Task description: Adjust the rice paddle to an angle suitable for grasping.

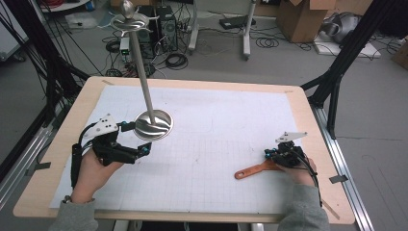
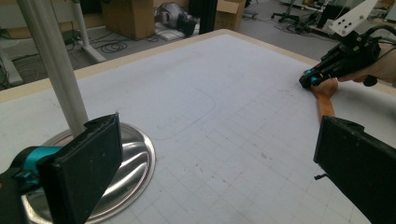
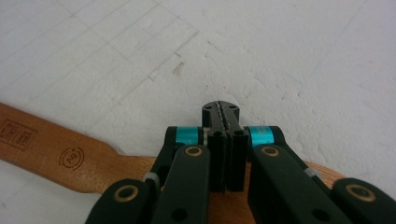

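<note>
High view: your left gripper (image 1: 143, 150) sits at the table's (image 1: 308, 115) left side, jaws spread wide with nothing between them, tips just beside the round steel base of the metal stand (image 1: 153, 124). The stand's pole rises from that base and leans toward the far left, ending in a dished top with a knob. Your right gripper (image 1: 267, 154) is at the right side, low over the white grid mat (image 1: 216, 125), right over the broad end of the wooden spatula (image 1: 252, 170). The spatula lies flat on the mat, its handle pointing left toward the table's middle.

Left gripper view: your two black pads (image 2: 84, 163) stand far apart and empty. The stand's base (image 2: 135, 158) lies behind the left-hand pad, pole rising just past it. Across the mat, your right gripper (image 2: 310, 79) rests on the spatula's (image 2: 324, 100) end.

Right gripper view: your jaws are pressed together, pad against pad, nothing visible between them. The spatula (image 3: 56, 149) runs underneath the gripper (image 3: 226, 112), its stamped handle going off to the left. You cannot tell from here whether the closed tips touch the wood.
</note>
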Available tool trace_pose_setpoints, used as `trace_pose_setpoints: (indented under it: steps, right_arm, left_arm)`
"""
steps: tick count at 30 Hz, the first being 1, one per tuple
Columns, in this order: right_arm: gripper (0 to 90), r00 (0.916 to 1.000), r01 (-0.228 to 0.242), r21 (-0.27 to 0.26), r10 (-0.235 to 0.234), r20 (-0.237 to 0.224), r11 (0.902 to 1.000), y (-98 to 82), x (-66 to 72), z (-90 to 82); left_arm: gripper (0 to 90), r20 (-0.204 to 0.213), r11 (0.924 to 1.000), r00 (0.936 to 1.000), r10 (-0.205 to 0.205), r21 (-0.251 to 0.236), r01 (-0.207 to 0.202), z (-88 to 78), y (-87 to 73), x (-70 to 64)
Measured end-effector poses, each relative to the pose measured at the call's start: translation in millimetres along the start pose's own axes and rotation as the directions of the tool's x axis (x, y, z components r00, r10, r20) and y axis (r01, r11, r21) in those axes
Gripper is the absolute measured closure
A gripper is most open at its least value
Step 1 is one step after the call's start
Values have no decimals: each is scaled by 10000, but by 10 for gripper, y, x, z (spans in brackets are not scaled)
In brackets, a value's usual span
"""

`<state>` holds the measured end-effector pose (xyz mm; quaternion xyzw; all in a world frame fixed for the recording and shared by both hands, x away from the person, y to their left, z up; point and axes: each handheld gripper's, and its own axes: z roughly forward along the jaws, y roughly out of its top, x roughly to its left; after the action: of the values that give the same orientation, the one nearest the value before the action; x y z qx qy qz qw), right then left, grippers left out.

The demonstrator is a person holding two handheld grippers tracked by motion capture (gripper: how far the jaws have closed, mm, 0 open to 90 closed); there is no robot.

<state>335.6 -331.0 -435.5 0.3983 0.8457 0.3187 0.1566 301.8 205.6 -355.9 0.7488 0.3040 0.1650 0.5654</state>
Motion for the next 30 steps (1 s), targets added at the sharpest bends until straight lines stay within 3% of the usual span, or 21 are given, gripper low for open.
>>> trace_pose_setpoints:
  steps: [5,8,16,30]
  right_arm:
    - [897,9999,-89,43,89,-60,10000,-43,-6,-39]
    - [898,9999,147,5,-147,-52,9999,-39,5,-52]
    - [897,9957,534,-807,-592,-709,9953,18,154,-204]
    - [897,9855,1094,-633,-1166,-1230,9920,-35,361,-223]
  left_arm:
    - [19,95,10000,9999,41,40,-41,46,12,-10]
    - [19,118,10000,9999,34,36,-34,67,15,-17]
    - [19,115,9999,9999,34,114,-36,106,11,-3]
    - [19,98,10000,9999,-60,22,60,86,19,12]
